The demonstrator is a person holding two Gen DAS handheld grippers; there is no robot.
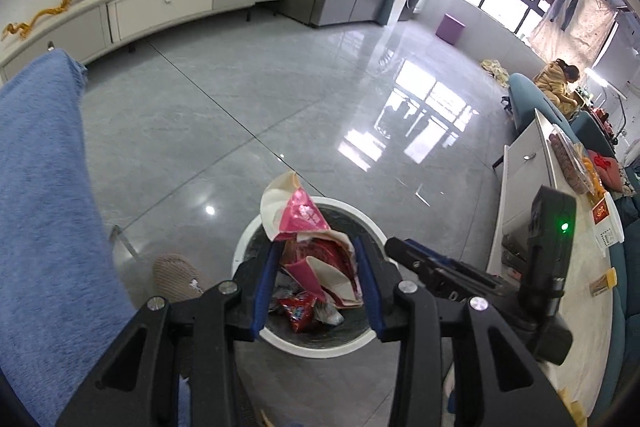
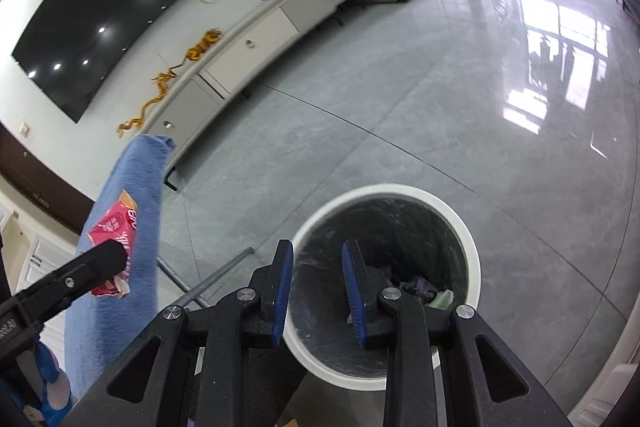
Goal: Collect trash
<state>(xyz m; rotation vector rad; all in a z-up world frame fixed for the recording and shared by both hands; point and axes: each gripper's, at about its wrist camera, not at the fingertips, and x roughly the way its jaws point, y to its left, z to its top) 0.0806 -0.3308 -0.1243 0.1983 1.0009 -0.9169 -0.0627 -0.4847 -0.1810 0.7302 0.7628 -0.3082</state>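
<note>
A white round trash bin [image 1: 240,247] with a dark liner stands on the grey floor and holds several wrappers [image 1: 298,311]. My left gripper [image 1: 318,247] is shut on a crumpled pink, red and cream wrapper [image 1: 308,227] and holds it right above the bin. In the right wrist view the same wrapper [image 2: 114,233] shows at the left gripper's tip, left of the bin [image 2: 474,259]. My right gripper [image 2: 318,253] is open and empty above the bin's near rim. It also shows in the left wrist view [image 1: 394,245] to the right of the bin.
A blue-sleeved arm [image 1: 44,195] fills the left side. A slippered foot [image 1: 176,275] stands beside the bin. A white low table [image 1: 576,291] with snacks is on the right, a sofa behind it. A white TV cabinet [image 1: 160,3] lines the far wall.
</note>
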